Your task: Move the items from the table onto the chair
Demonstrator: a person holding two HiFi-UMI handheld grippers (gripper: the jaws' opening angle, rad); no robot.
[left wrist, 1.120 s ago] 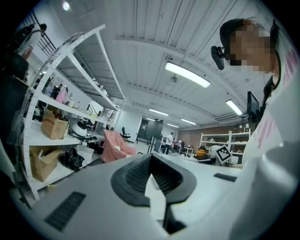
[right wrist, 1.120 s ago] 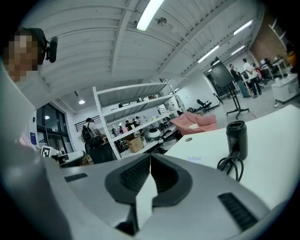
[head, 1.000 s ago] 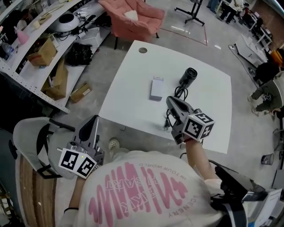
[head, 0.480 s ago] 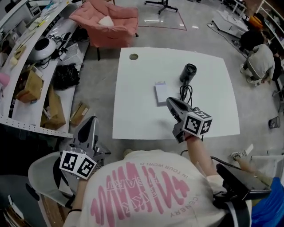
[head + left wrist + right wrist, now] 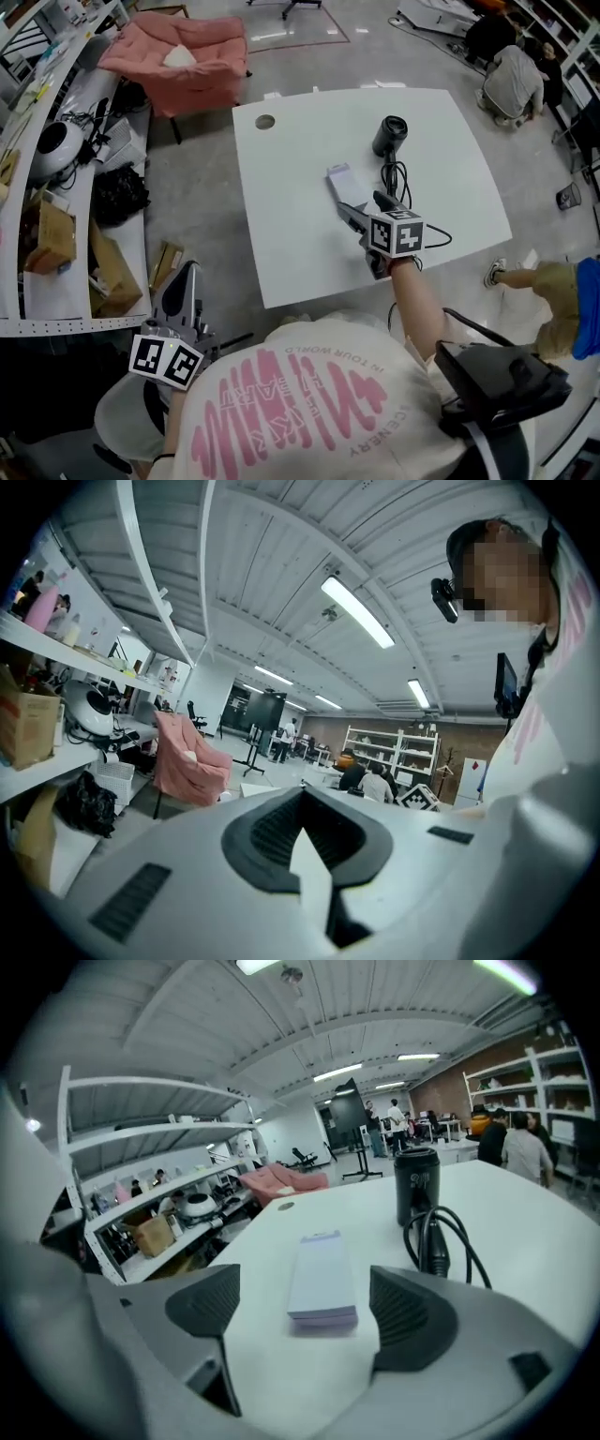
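A flat pale lavender box (image 5: 339, 180) (image 5: 322, 1279) lies on the white table (image 5: 300, 234). Beyond it stands a black cylindrical device (image 5: 389, 134) (image 5: 416, 1183) with a coiled black cord (image 5: 401, 183) (image 5: 441, 1237). My right gripper (image 5: 364, 208) (image 5: 307, 1307) hovers low over the table with its jaws opening. The box sits just ahead of the gap and neither pad touches it. My left gripper (image 5: 180, 291) (image 5: 302, 803) is shut and empty. It hangs low off the table's left side, above a grey chair (image 5: 117, 417).
A pink armchair (image 5: 183, 56) stands beyond the table's far left corner. Cluttered shelves with cardboard boxes (image 5: 47, 234) run along the left. A round hole (image 5: 265, 122) marks the table's far left corner. People sit on the floor at far right (image 5: 511, 80), and a leg (image 5: 534, 279) lies near the table.
My right gripper has moved forward toward the lavender box and its jaws have gone from shut to wide apart. The left gripper stays low at the left.
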